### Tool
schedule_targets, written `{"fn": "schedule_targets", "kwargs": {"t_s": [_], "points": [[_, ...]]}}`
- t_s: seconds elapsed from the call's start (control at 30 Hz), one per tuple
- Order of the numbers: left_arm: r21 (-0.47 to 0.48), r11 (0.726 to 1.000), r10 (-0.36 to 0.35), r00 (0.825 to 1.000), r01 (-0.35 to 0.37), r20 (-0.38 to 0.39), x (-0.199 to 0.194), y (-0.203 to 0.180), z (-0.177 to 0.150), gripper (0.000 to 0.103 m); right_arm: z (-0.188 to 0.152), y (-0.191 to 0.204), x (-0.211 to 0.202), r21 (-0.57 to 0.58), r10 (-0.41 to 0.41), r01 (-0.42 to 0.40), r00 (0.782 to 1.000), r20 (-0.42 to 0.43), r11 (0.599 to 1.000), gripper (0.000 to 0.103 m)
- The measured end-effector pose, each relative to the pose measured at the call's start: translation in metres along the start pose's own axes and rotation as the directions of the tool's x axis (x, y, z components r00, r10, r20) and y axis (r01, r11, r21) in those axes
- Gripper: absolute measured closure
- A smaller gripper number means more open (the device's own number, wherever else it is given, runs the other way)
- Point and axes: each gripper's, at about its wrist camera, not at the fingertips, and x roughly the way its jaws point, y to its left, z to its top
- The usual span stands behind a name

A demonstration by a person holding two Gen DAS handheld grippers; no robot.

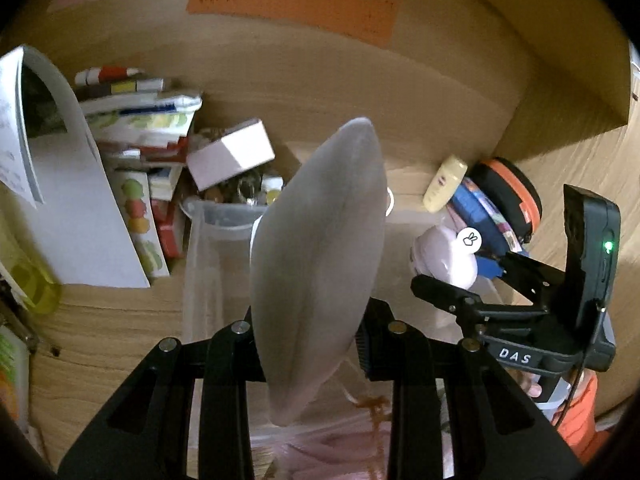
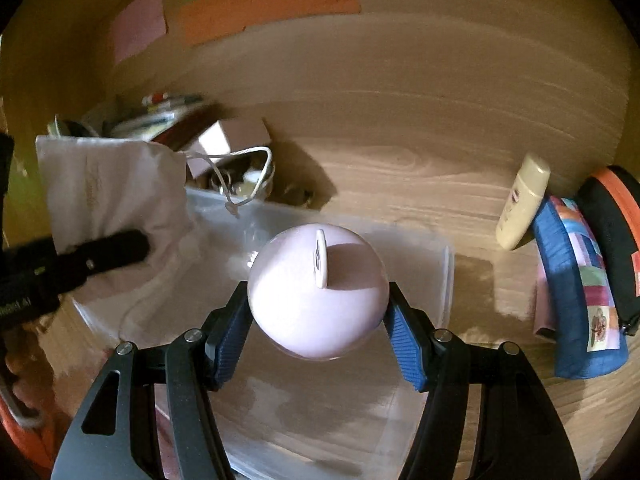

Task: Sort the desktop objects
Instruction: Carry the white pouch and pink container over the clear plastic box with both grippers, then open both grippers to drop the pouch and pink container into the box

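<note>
My left gripper (image 1: pixel 314 330) is shut on a white cloth drawstring pouch (image 1: pixel 320 232), seen edge-on and standing up between the fingers. From the right wrist view the pouch (image 2: pixel 112 196) hangs at the left with a black finger (image 2: pixel 108 258) across it. My right gripper (image 2: pixel 317 298) is shut on a pale pink round object (image 2: pixel 316 316) with a white tab on top, its blue pads pressing both sides. The same pink object (image 1: pixel 444 256) shows to the right in the left wrist view. Both held things hover over a clear plastic bin (image 2: pixel 444 276).
Books, boxes and a pink carton (image 1: pixel 232 152) pile up behind the bin's left end (image 1: pixel 208 216). A cream bottle (image 2: pixel 520 204), a blue patchwork case (image 2: pixel 576 292) and a black-and-orange case (image 2: pixel 616 240) lean at the right. A wooden back panel carries an orange note (image 1: pixel 292 0).
</note>
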Motion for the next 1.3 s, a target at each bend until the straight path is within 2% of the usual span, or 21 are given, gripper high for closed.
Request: {"fn": "schedule_targets", "kwargs": {"t_s": [0.1,0.2,0.33,0.47,0.53,0.77,0.87,0.93,1.0,1.13,1.3], "points": [[0.002,1.0,0.028,0.999,-0.028,-0.024,0.013,0.009,0.007,0.073,-0.004,0.004,0.003,-0.024,0.001,-0.002,1.0,-0.012,1.0,0.043],[0.012,1.0,0.018,0.998,-0.017,-0.056,0.016,0.011,0.004,0.073,-0.008,0.009,0.005,-0.035,-0.013,0.012,1.0,-0.018,0.999,0.043],[0.103,0.988,0.118,0.992,-0.113,-0.047,0.017,0.001,0.0,0.073,-0.008,0.009,0.013,-0.034,-0.016,0.015,0.999,-0.039,0.999,0.042],[0.114,0.989,0.099,0.992,-0.09,-0.08,0.021,0.002,-0.002,0.073,-0.009,0.012,0.014,-0.054,-0.024,0.022,0.999,-0.044,0.998,0.043],[0.121,0.989,0.102,0.987,-0.088,-0.121,0.027,0.006,-0.004,0.073,-0.01,0.013,0.015,-0.066,-0.033,0.029,0.998,-0.048,0.997,0.042],[0.133,0.986,0.114,0.987,-0.098,-0.114,0.033,0.0,-0.004,0.072,-0.011,0.014,0.014,-0.08,-0.032,0.028,0.998,-0.049,0.996,0.042],[0.132,0.986,0.116,0.987,-0.101,-0.115,0.036,-0.004,-0.004,0.062,-0.011,0.017,0.014,-0.091,-0.031,0.026,0.998,-0.046,0.996,0.042],[0.128,0.986,0.114,0.99,-0.103,-0.087,0.033,-0.006,-0.002,0.043,-0.011,0.02,0.015,-0.096,-0.031,0.027,0.998,-0.047,0.995,0.04],[0.129,0.984,0.125,0.992,-0.12,-0.03,0.026,-0.011,0.0,0.031,-0.01,0.021,0.015,-0.101,-0.049,0.045,0.998,-0.037,0.994,0.035],[0.141,0.979,0.142,0.989,-0.144,0.027,0.015,-0.014,0.001,0.03,-0.008,0.023,0.011,-0.107,-0.05,0.049,0.999,-0.01,0.993,0.024],[0.106,0.985,0.129,0.987,-0.138,0.092,-0.004,-0.012,0.006,0.023,-0.003,0.025,-0.001,-0.12,-0.077,0.082,0.996,0.046,0.989,0.019]]}}
